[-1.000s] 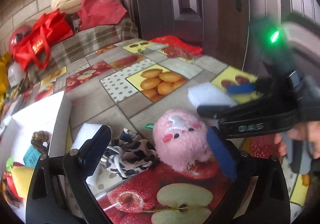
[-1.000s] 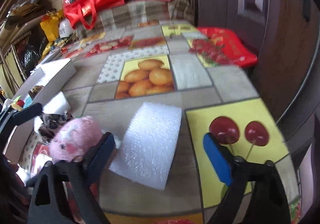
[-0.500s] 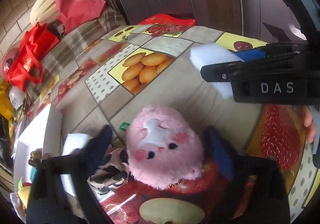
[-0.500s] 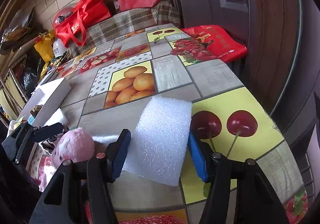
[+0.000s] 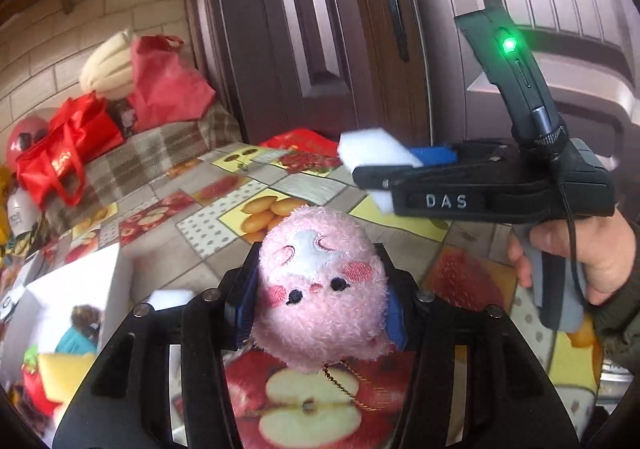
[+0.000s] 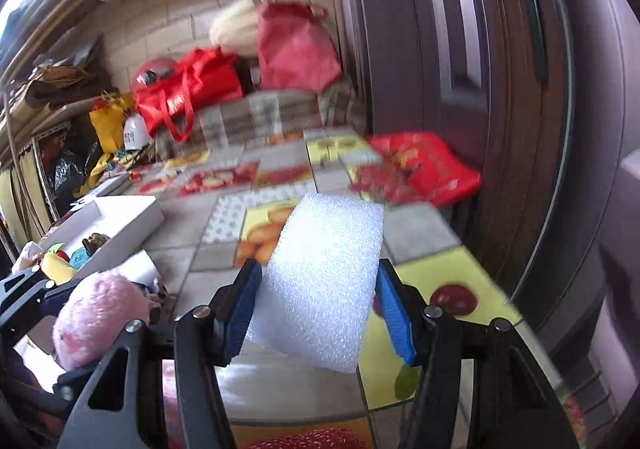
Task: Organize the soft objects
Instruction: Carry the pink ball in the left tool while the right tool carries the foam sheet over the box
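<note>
A pink plush toy with a gold bead chain sits between the blue pads of my left gripper, lifted off the fruit-print tablecloth. The jaws are closing and the pads press into its sides. My right gripper is shut on a white foam sheet, held tilted above the table. The left wrist view shows that foam sheet in the right gripper at upper right, with a person's hand on the handle. The plush toy appears at lower left in the right wrist view.
A white open box with several soft toys stands at the left. A white foam block lies beside it. Red bags pile at the back, a red plastic bag lies near the dark door.
Both grippers closed on their objects and rose: the left one took the pink plush off the table, the right one lifted the foam sheet.
</note>
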Action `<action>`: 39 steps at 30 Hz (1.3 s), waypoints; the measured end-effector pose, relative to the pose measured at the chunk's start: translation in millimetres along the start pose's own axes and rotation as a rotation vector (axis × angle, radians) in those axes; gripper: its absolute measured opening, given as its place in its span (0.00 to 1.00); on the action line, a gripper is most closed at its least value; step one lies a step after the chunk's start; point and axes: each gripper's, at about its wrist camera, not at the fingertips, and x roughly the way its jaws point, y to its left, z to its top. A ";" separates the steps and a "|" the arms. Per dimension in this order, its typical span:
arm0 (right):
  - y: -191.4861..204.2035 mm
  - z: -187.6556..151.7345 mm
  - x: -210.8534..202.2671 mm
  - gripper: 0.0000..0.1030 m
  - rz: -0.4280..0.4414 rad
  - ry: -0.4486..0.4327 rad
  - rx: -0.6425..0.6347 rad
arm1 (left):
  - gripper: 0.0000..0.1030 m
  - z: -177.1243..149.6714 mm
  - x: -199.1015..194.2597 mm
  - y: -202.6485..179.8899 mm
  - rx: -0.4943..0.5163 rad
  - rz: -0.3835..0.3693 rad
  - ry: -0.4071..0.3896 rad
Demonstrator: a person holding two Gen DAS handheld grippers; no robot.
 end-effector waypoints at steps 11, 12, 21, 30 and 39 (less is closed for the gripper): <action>63.7 -6.0 -30.8 0.57 0.094 -0.136 -0.088 | 0.49 -25.5 -52.6 54.6 -0.142 0.114 -0.030; 70.3 -6.4 -30.9 0.57 0.099 -0.138 -0.103 | 0.49 -28.3 -55.8 60.3 -0.160 0.127 -0.031; 107.4 -10.9 -33.0 0.57 0.168 -0.146 -0.149 | 0.50 -51.0 -83.1 98.6 -0.244 0.244 -0.041; 132.8 -13.9 -31.0 0.57 0.220 -0.140 -0.173 | 0.50 -72.4 -108.5 131.9 -0.293 0.366 -0.027; 166.3 -16.7 -25.2 0.57 0.276 -0.127 -0.204 | 0.50 -85.0 -116.5 156.7 -0.331 0.419 -0.015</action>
